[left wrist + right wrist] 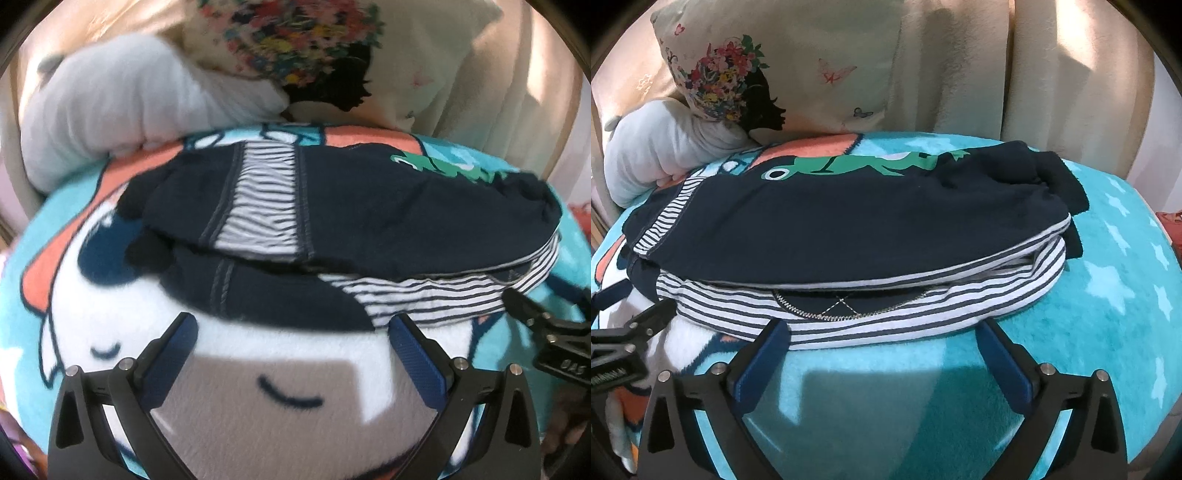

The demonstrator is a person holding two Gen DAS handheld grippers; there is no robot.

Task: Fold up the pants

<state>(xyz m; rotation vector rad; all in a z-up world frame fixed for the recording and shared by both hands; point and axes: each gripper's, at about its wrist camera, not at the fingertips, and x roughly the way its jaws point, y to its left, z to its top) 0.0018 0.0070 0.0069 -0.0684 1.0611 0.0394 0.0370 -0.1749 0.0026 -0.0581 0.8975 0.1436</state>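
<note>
— Pants [849, 218]? Navy, striped waistband, folded over, lying mid-blanket [1108, 280] toward its far edge, waistband turned to the near edge.

— Containers?

— None visible; only the blanket carrying the pants (plus a grey pillow [122, 107] and a printed cushion [783, 74] behind the far edge).

— Left gripper [291, 328]?

— Spread wide, nothing between the fingers, poised over the blanket's white patch just short of the navy hem. Right gripper [882, 332] likewise gaping, empty, tips at the striped waistband's near edge; touching or not, hard to tell.

— Differences between views?

— Right wrist view: green frog print [849, 164] whole, zigzag stitching inside the waistband, bare turquoise toward the blanket's right edge. Left wrist view: striped side panel [266, 206], cartoon face on the blanket, the frog print clipped at the far right.

— Open room?

— Bare blanket along the near edge, under both grippers, and to the right of the pants.
</note>
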